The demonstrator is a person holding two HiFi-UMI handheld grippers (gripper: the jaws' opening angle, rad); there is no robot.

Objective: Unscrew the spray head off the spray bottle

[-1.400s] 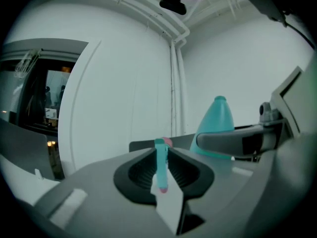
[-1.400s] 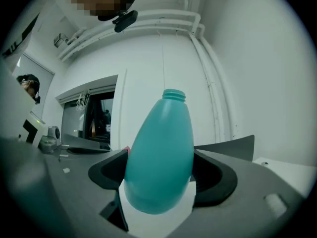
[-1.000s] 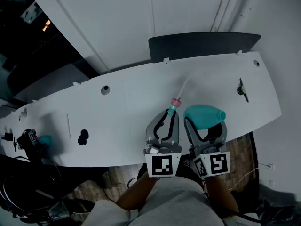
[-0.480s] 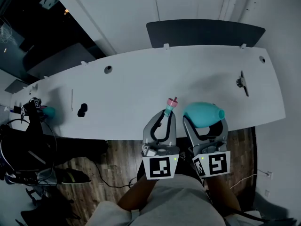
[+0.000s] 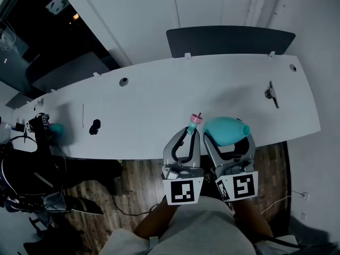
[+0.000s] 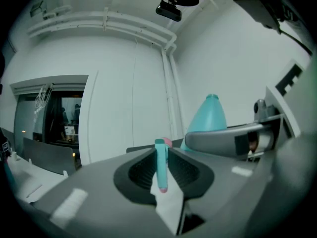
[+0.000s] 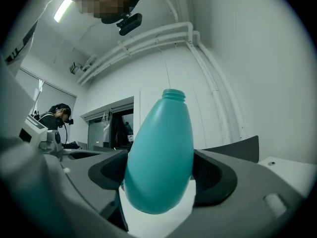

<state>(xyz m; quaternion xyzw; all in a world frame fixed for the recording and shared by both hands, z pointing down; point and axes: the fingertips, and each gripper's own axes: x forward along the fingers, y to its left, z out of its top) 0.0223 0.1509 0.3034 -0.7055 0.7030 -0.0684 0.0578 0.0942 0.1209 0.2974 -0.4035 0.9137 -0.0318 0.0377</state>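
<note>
My left gripper (image 5: 189,134) clamps the spray head (image 6: 161,165); just right of it, my right gripper (image 5: 229,141) grasps the bottle (image 7: 161,157), neck bare.

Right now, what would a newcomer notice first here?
A teal bottle, its neck open, sits clamped in the right gripper over the white table's near edge. Beside it, the left gripper pinches the spray head, teal with a pink tip, already off the bottle.
</note>
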